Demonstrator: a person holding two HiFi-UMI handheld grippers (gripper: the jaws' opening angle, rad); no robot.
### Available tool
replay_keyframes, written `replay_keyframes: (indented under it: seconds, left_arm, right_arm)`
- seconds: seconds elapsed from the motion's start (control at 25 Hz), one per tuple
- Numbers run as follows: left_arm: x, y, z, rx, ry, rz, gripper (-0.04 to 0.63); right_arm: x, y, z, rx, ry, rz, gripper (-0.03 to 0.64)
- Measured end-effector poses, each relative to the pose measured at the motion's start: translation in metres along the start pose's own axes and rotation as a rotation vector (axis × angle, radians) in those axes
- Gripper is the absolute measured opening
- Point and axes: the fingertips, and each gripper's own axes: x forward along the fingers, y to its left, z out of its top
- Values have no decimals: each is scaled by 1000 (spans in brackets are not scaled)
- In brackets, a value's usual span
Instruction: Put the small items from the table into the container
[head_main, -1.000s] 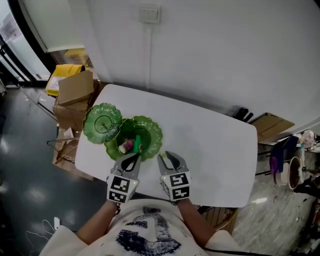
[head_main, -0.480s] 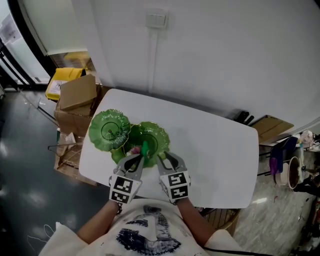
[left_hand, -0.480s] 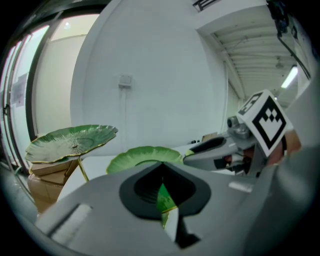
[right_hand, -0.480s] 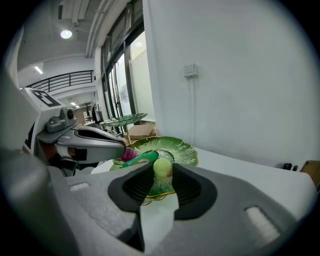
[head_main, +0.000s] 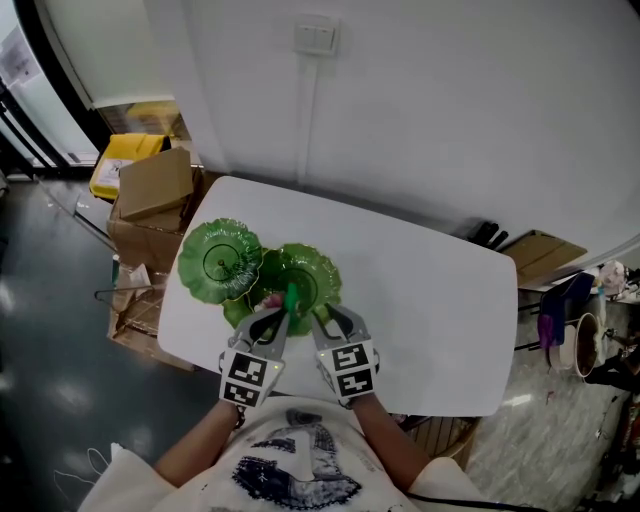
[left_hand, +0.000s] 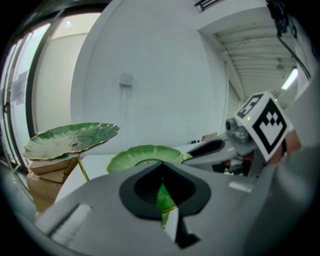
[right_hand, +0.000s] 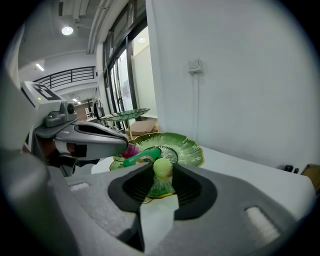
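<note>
Nothing readable is coming through in any view right now. The left marker cube (head_main: 246, 378) is showing only a pattern of black and white squares, and the right marker cube (head_main: 349, 370) is showing the same kind of pattern: coded squares, not letters or digits. At the near edge, the shirt print (head_main: 290, 478) is showing up as a dark graphic, too blurred to read. Far left, any marking on the cardboard box (head_main: 155, 184) and the yellow box (head_main: 125, 160) behind it is coming across too small to make out.
</note>
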Motion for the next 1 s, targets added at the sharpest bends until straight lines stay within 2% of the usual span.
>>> replay_keyframes:
  seconds: [0.24, 0.64, 1.0]
  left_arm:
    - [-1, 2, -2, -15, -2, 8, -11]
    - [-2, 4, -5, -32, 0, 22, -11]
    - [-7, 7, -8, -50, 1, 32, -11]
  right_arm:
    - [3, 1, -3, -29, 25, -5, 114]
    - [6, -2, -2, -152, 60, -53, 115]
    - [7, 2, -4, -177, 73, -61, 118]
